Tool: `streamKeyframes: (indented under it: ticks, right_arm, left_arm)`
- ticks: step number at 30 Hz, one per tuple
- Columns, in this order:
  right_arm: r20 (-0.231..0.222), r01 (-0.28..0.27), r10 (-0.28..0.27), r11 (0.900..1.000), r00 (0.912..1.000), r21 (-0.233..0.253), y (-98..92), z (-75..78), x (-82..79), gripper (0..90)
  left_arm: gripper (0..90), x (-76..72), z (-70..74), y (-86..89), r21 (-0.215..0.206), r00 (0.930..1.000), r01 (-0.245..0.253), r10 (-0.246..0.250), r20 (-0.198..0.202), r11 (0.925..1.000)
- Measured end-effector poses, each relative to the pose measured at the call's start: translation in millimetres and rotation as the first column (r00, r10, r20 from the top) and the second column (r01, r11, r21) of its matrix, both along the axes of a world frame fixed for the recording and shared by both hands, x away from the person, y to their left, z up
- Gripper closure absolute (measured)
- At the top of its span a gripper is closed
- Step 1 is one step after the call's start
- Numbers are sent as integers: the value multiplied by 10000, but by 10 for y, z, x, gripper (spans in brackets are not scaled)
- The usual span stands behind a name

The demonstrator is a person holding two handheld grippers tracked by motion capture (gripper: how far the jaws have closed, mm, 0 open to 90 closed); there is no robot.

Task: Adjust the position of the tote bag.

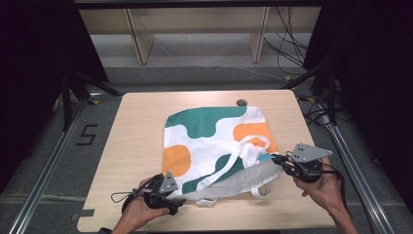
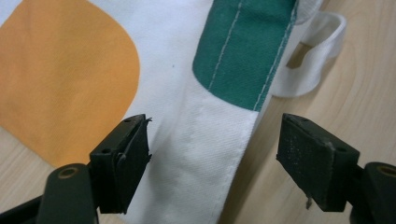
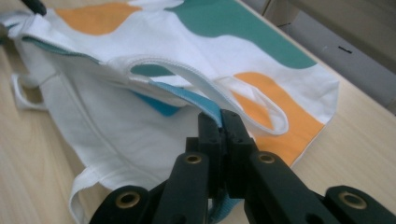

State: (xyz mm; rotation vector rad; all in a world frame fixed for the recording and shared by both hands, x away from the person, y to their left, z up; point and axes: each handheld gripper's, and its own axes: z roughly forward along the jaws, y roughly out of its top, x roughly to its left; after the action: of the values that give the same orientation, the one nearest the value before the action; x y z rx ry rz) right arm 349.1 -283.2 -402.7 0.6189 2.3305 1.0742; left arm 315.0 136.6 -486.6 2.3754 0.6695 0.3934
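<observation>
Your bag [image 1: 214, 146] lies flat near the middle of the worktop [image 1: 136, 146], its mouth toward you, printed in white, green and orange. Your left tongs [image 1: 178, 201] sit at the near left corner of the bag with their jaws spread wide; in the left gripper view [image 2: 215, 154] the white hem runs between them and neither pad touches the cloth. Your right tongs [image 1: 278, 159] are at the near right corner of the mouth, pinched shut on a blue edge of the bag [image 3: 196, 100], seen best in the right gripper view [image 3: 220, 123]. That edge runs down between the jaws and its end is hidden behind them, so how much cloth you have is hard to say; it looks like a thin fold. One handle [image 1: 253, 142] lies looped across the top of the bag; the other [image 1: 207, 201] pokes out from under the near hem, partly covered. A small dark round thing [image 1: 241, 102] at the far edge is too small to identify.
</observation>
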Motion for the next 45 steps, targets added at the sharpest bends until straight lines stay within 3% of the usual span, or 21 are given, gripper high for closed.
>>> streamKeyframes:
  ticks: [3,4,6,7,9,12,13,14,15,16,19,23,24,25,27,30,35,36,40,44,45]
  right_arm:
    - [63,224,-225,9995,9997,202,36,69,21,889]
    - [89,212,-214,9996,9997,196,43,96,33,889]
    - [113,204,-207,9994,9997,274,55,132,39,889]
    - [96,214,-217,9993,9997,297,55,135,39,889]
    - [67,249,-250,9995,9997,214,51,132,39,889]
    - [-82,352,-350,9990,9994,291,49,108,42,889]
    - [-106,373,-371,9990,9993,229,42,110,43,889]
    - [-84,383,-381,9987,9992,343,42,101,48,889]
    - [-120,385,-382,9988,9992,292,29,109,46,889]
    - [17,428,-429,9985,9991,352,14,120,40,889]
    - [15,353,-355,9980,9994,527,-9,170,3,889]
    - [157,266,-281,9955,9995,908,-57,327,-81,889]
    - [174,207,-224,9954,9996,936,-66,363,-95,889]
    - [143,211,-227,9946,9996,1015,-72,407,-119,889]
    - [251,105,-136,9924,9996,1228,-93,502,-146,889]
    - [208,-98,67,9884,9998,1514,-119,611,-165,889]
    - [46,-234,230,9843,9997,1747,-125,751,-192,889]
    - [-13,-230,236,9839,9997,1773,-125,772,-193,889]
    - [78,-296,286,9768,9996,2123,-116,856,-157,889]
    - [141,-391,370,9769,9992,2099,-116,977,-103,889]
    - [77,-536,532,9721,9986,2282,-123,1000,-76,889]
  left_arm:
    - [290,7,8,-34,70,9999,106,-107,114,9999]
    - [290,15,5,-50,160,9993,28,-34,375,9999]
    - [364,55,-4,-63,233,9986,-148,136,504,9996]
    - [419,65,-4,-59,233,9982,-273,260,536,9994]
    - [528,87,3,-47,132,9989,4,-10,472,9999]
    - [713,76,25,-13,485,9922,344,-399,1184,9982]
    - [817,75,35,6,171,9897,149,-171,1420,9997]
    - [858,80,69,43,60,9889,144,-151,1475,9999]
    - [865,83,103,76,-376,9882,164,-104,1530,9992]
    - [866,85,147,105,-315,9875,214,-162,1568,9993]
    - [867,61,346,187,-1027,9884,191,-33,1521,9945]
    - [867,6,641,253,-1999,9883,468,-163,1514,9787]
    - [868,-11,740,276,-1870,9857,500,-183,1677,9811]
    - [868,-42,838,275,-2124,9851,577,-211,1705,9755]
    - [867,-76,998,286,-2075,9815,658,-258,1899,9760]
    - [866,-91,1171,291,-2567,9829,771,-303,1816,9634]
    - [866,-43,1362,342,-3140,9889,761,-313,1452,9464]
    - [866,-27,1414,362,-3085,9896,772,-352,1394,9481]
    - [865,38,1567,408,-3365,9915,736,-324,1263,9388]
    - [865,101,1697,417,-3576,9931,729,-346,1124,9310]
    - [864,116,1737,422,-3616,9935,711,-336,1090,9296]
